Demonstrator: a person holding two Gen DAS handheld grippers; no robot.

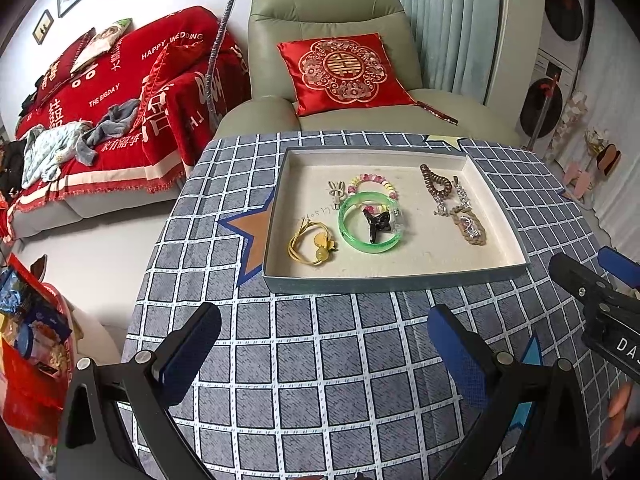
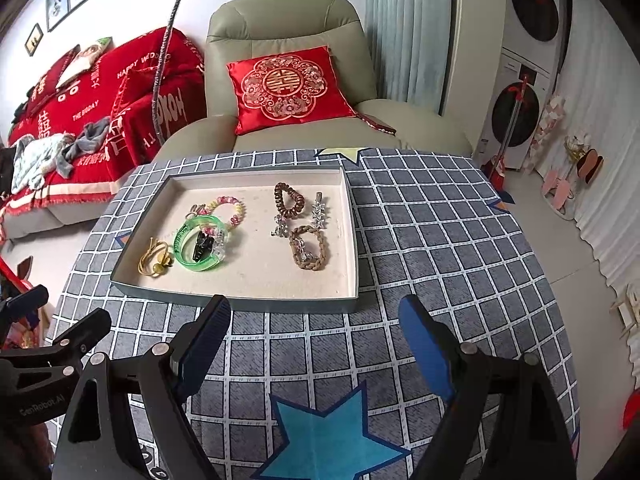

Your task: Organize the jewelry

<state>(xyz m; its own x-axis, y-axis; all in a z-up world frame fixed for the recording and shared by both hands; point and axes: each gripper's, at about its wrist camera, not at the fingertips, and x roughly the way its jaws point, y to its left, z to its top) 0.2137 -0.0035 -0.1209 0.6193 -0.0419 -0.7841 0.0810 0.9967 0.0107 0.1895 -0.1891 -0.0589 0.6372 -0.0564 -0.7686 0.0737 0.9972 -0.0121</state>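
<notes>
Hovering over the checked desk (image 2: 420, 240), left gripper (image 1: 324, 340) and right gripper (image 2: 316, 320) hold fingers spread, empty; tray (image 2: 352, 240) carries a green bangle (image 2: 200, 246), apparently overlapping a bead bracelet (image 2: 232, 210).

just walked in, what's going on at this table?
A person holds a claw in each hand over a checked tablecloth. Both the left claw and right claw are open and empty, short of the tray. All the jewelry sits in the tray: green bangle, yellow hair tie, bead bracelet, brown coil tie, braided bracelet. Nothing is being held.
</notes>
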